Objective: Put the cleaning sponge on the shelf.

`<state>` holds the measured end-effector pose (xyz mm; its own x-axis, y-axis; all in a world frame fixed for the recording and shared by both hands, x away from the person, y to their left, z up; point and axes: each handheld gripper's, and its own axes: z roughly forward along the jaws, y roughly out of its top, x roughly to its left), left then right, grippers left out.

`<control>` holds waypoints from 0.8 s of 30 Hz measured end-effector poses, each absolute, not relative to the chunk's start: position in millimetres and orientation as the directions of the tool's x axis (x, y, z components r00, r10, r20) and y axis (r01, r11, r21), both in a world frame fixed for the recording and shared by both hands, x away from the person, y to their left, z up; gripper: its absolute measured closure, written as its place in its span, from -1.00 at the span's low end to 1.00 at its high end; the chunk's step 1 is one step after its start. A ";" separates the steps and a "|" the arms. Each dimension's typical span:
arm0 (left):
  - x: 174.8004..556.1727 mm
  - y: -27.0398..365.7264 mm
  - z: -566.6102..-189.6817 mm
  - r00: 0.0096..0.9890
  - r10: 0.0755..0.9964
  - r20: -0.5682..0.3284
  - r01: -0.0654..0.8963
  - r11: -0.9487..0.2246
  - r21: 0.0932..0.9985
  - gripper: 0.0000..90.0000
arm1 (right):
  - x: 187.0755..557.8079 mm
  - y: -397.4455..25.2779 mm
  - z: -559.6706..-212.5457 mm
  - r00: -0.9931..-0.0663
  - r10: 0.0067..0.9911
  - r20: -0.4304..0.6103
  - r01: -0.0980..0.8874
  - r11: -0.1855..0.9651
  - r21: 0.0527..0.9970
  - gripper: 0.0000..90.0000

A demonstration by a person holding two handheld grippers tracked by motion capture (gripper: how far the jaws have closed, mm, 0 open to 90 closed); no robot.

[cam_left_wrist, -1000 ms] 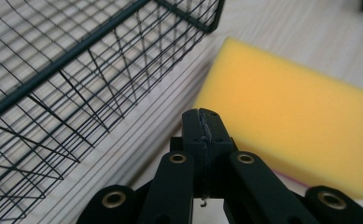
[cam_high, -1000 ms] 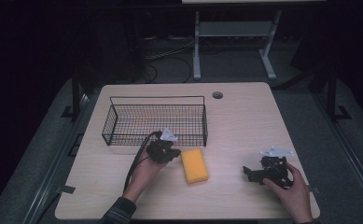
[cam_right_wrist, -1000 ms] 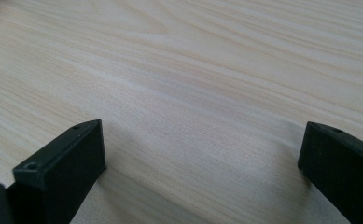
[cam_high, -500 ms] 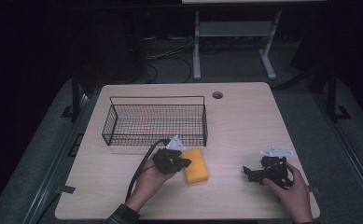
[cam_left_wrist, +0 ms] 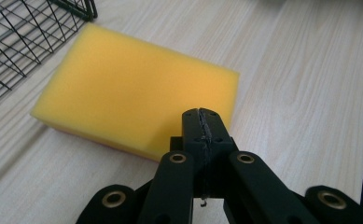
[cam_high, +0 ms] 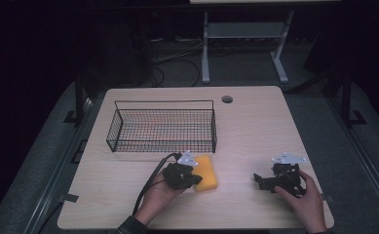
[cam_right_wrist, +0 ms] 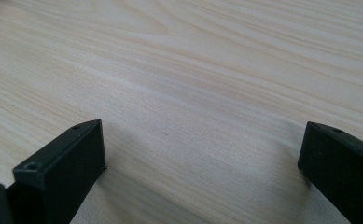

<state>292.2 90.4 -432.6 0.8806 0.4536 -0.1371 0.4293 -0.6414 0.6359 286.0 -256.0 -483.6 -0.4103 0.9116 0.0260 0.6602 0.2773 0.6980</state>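
**Left gripper closed beside the sponge, right gripper spread over bare table**

A yellow sponge [cam_high: 205, 172] lies flat on the light wood table [cam_high: 255, 126], just in front of the near right corner of a black wire basket [cam_high: 162, 127]. In the left gripper view the sponge [cam_left_wrist: 132, 95] is a thick rectangular block, and the basket mesh [cam_left_wrist: 25, 32] sits close beyond its far edge; whether the two touch cannot be told.

The left gripper [cam_high: 193, 178] is held in the left hand [cam_high: 160, 195] at the sponge's near left side, with its cable [cam_high: 150, 183] trailing back toward the person. In its own view the left gripper [cam_left_wrist: 202, 122] has its jaws pressed together with nothing between them, the tips over the sponge's near corner. Whether the tips touch the foam cannot be told.

The right gripper [cam_high: 259, 180] rests in the right hand [cam_high: 306, 202] near the table's front right, well apart from the sponge, its jaws pointing left toward it. In its own view the right gripper [cam_right_wrist: 200, 149] has its jaws spread wide, with bare wood grain between them.

A round grommet hole [cam_high: 227, 99] sits near the table's far edge, behind the basket's right end.
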 end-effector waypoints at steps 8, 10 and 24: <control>291.8 96.6 -432.8 0.871 0.471 -0.139 0.444 -0.636 0.631 0.99 | 286.0 -256.0 -483.6 -0.411 0.911 0.026 0.660 0.278 0.698 -1.00; 292.5 100.4 -432.0 0.870 0.474 -0.132 0.444 -0.641 0.626 0.99 | 286.0 -256.0 -483.6 -0.411 0.911 0.026 0.660 0.278 0.698 -1.00; 294.7 123.7 -430.6 0.843 0.522 -0.128 0.479 -0.622 0.619 0.99 | 286.0 -256.0 -483.6 -0.411 0.911 0.026 0.660 0.277 0.698 -1.00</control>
<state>294.7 123.7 -430.6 0.8431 0.5222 -0.1282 0.4795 -0.6222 0.6188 286.0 -256.0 -483.6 -0.4106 0.9114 0.0260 0.6600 0.2775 0.6981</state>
